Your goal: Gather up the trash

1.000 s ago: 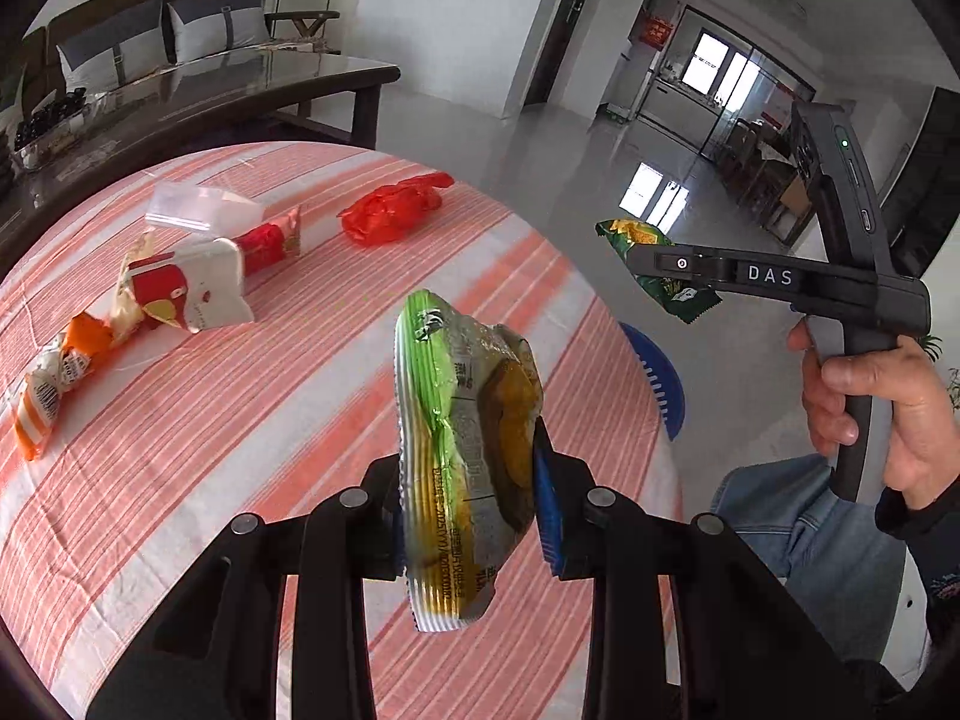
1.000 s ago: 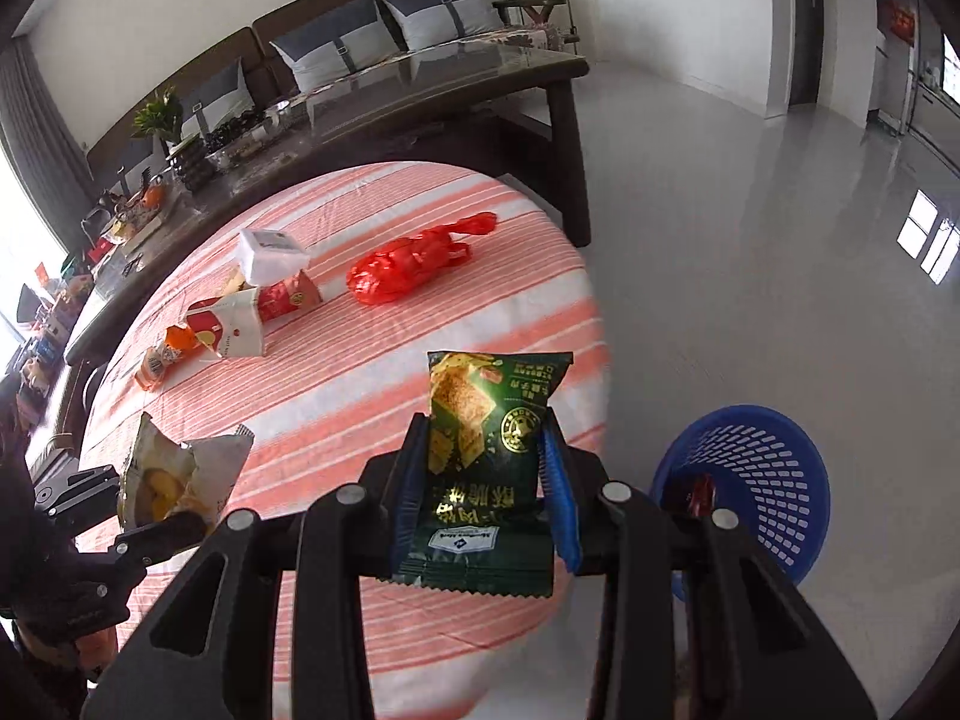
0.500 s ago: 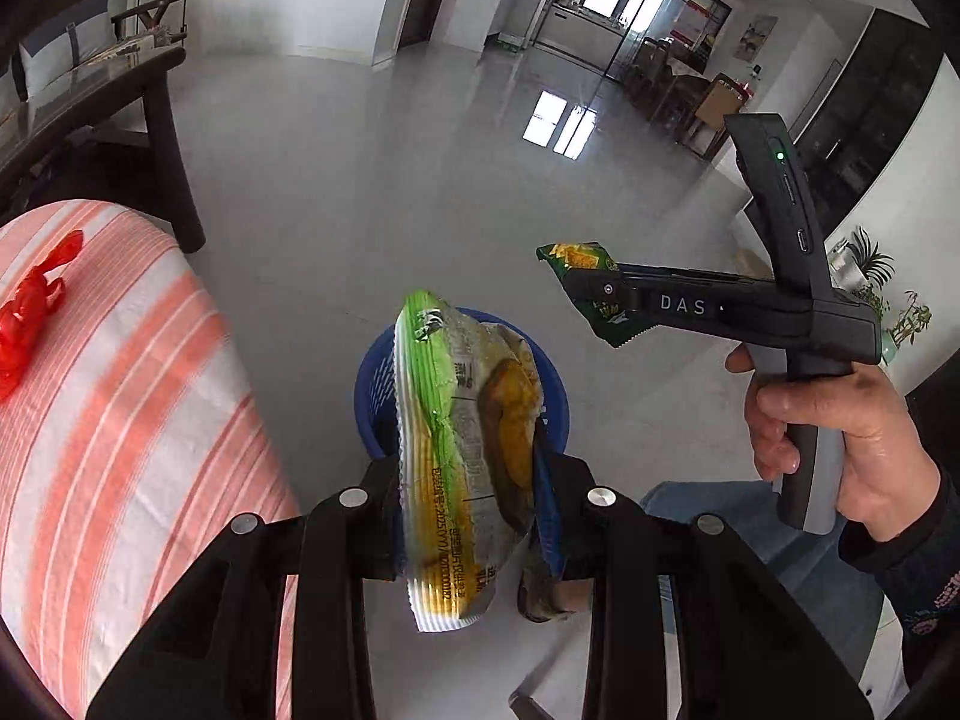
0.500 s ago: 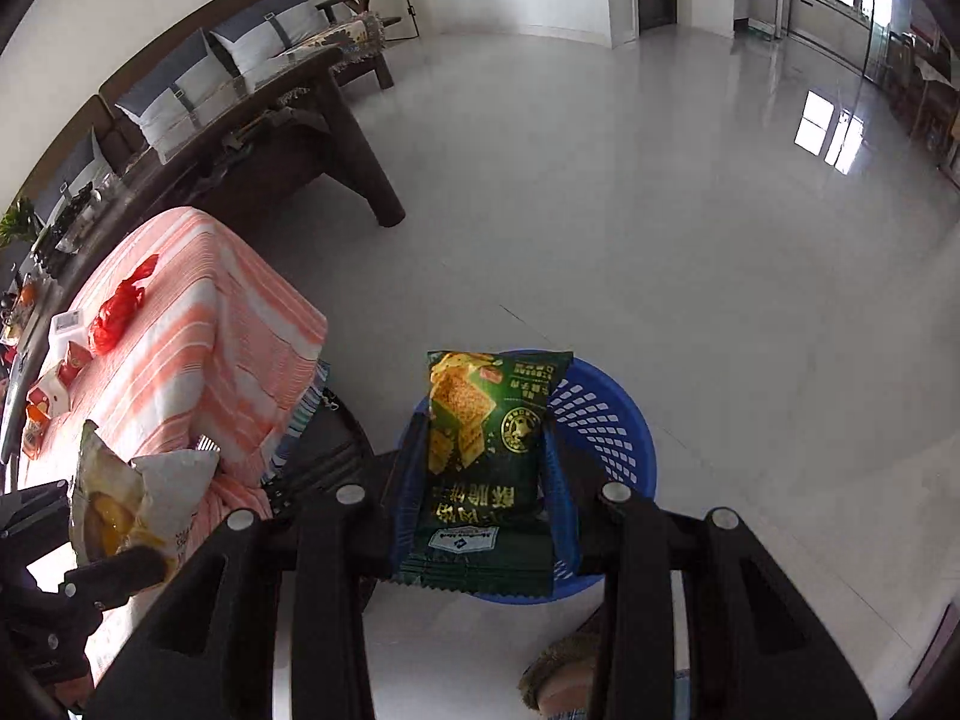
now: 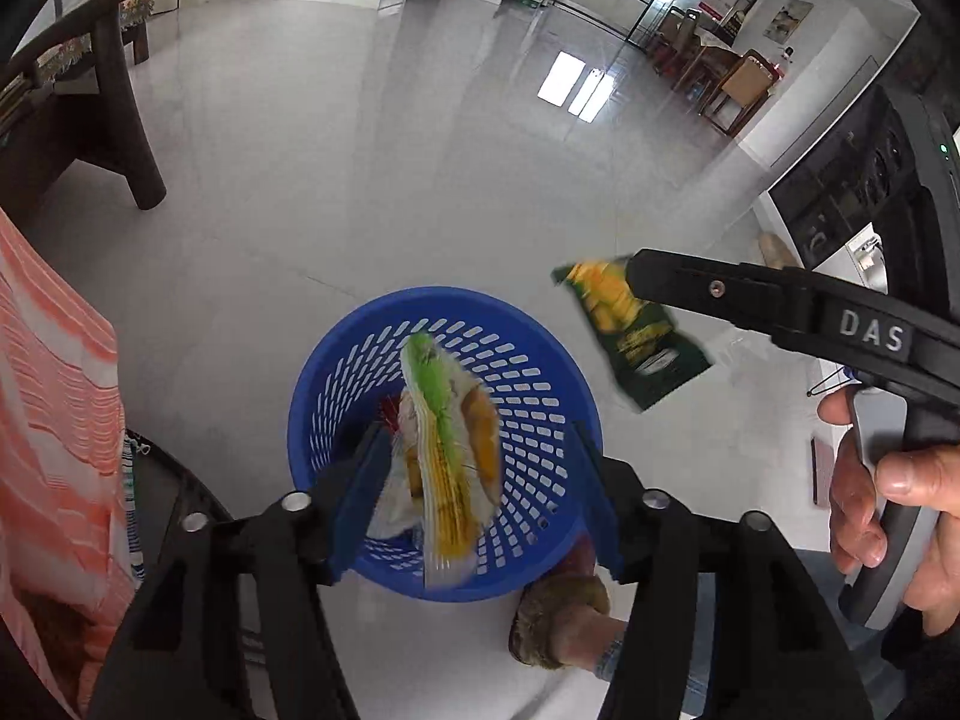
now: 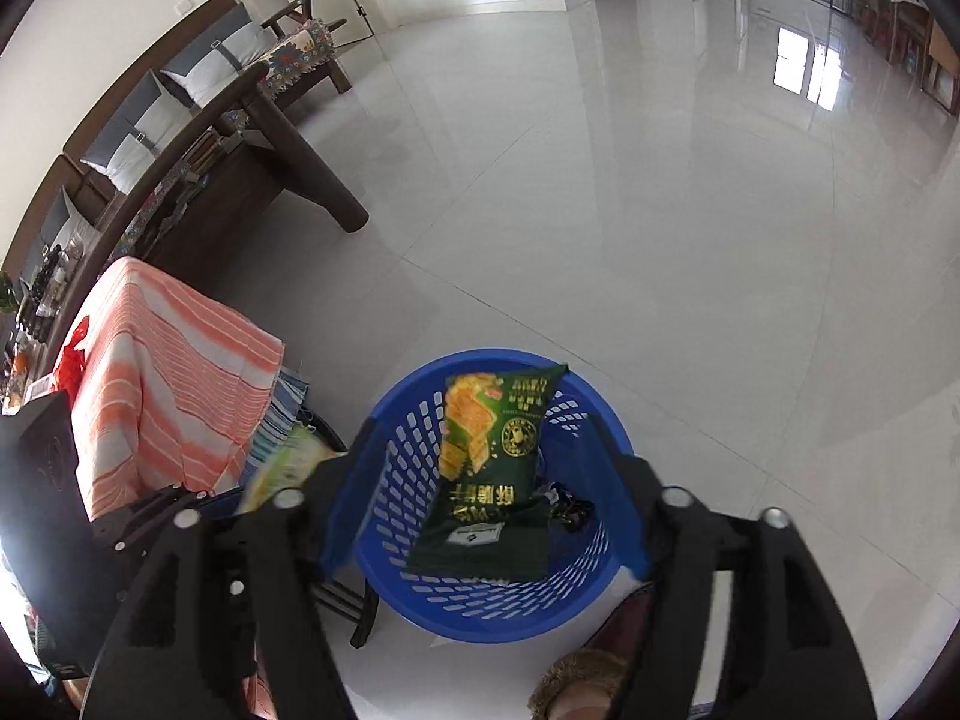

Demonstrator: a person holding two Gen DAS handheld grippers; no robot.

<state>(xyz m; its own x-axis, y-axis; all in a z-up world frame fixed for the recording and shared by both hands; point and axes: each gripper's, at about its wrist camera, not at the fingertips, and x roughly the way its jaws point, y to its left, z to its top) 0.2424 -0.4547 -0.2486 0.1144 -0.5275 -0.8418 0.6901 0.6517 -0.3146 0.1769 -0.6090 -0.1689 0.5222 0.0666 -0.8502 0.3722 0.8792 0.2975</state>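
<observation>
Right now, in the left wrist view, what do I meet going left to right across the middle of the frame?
striped tablecloth → blue basket with the green-yellow wrapper dropping between the open left gripper → dark green snack bag → right gripper → hand

Motion blurs the yellow-green wrapper (image 5: 447,450) (touching either pad (image 5: 360,498)? unclear) over the blue basket (image 5: 336,372).

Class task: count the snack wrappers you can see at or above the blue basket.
2: a light green wrapper between the open left gripper, a dark green wrapper between the open right gripper. The basket may hide more.
</observation>
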